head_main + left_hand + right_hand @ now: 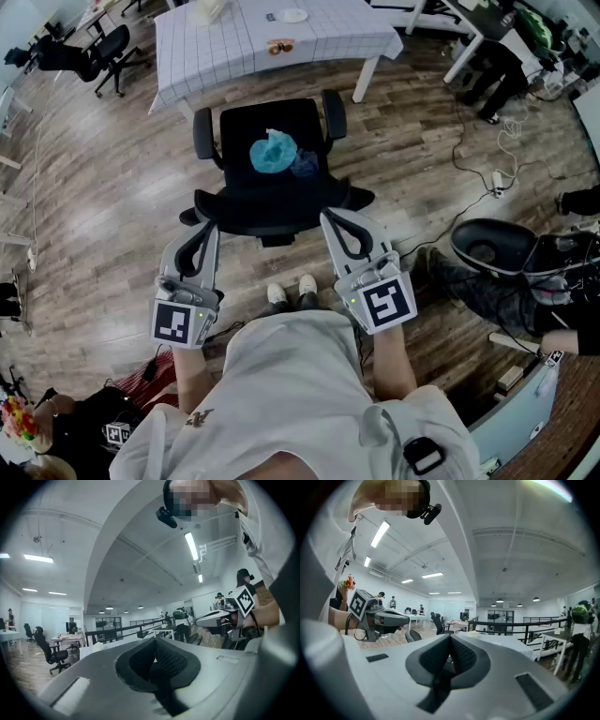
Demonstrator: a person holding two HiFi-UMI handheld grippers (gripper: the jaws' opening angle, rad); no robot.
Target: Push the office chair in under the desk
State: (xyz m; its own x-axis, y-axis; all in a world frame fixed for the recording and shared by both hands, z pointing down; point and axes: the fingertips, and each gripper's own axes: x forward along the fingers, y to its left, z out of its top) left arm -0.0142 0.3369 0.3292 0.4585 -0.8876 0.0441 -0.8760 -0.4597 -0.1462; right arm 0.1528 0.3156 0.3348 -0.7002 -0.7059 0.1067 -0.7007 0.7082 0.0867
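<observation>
Wood-plank floor, open office. Your office chair (246, 199) stands just short of the desk (234, 42), seat facing it and not yet under the checked tabletop. Crumpled blue cloth (274, 152) lies on the seat. Your left gripper (208, 226) and right gripper (329, 218) are both clenched empty, tips at the backrest's two ends; contact unclear.

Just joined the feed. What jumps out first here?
A black office chair stands mid-floor, short of the white desk with the checked cloth, with a crumpled turquoise bundle on its seat. The left gripper and right gripper, jaws shut, are at the backrest's near edge.
</observation>
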